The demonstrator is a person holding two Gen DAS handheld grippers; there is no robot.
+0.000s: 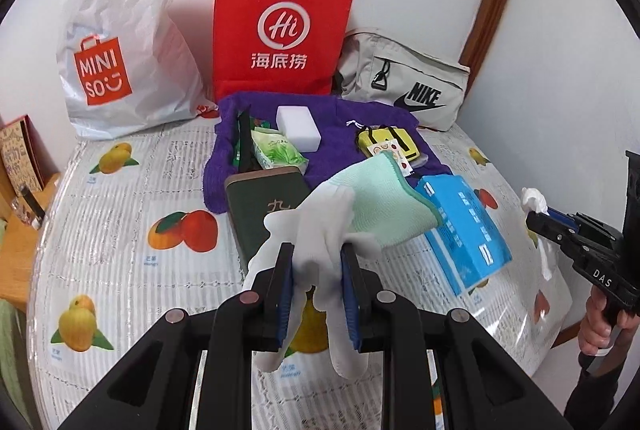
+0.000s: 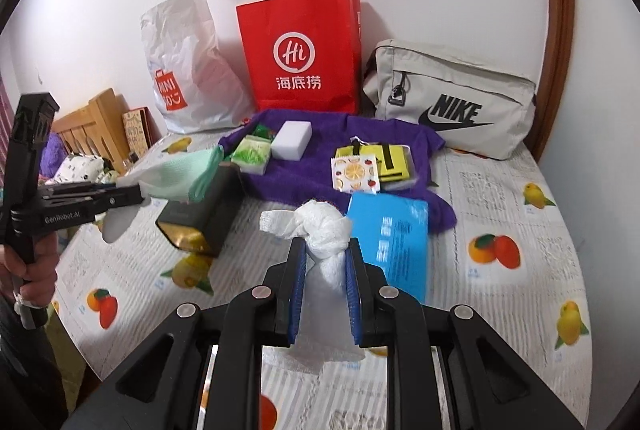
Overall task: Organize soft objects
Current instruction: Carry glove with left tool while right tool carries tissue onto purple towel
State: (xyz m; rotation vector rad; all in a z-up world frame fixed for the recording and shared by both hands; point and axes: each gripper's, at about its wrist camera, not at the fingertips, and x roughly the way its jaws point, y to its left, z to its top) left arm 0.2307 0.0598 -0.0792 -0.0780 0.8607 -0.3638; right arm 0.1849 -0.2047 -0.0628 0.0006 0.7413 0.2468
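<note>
Gripping a white glove at frame centre, the left gripper is clamped on it, a mint cloth bunched behind. Right gripper pinches a knotted white plastic bag, likewise lifted clear of the fruit-print table. Probably sorting soft goods toward the bags upper frame. Glove limp, fingers drooping; bag crinkled, translucent.

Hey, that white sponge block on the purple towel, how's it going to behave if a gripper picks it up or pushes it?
The white sponge block looks like foam, so probably very light and likely to squash under the pads. It lies flat on the purple towel, so it seems unlikely to roll or tip. Pushed, it may drag or bunch the cloth rather than slide.
</note>
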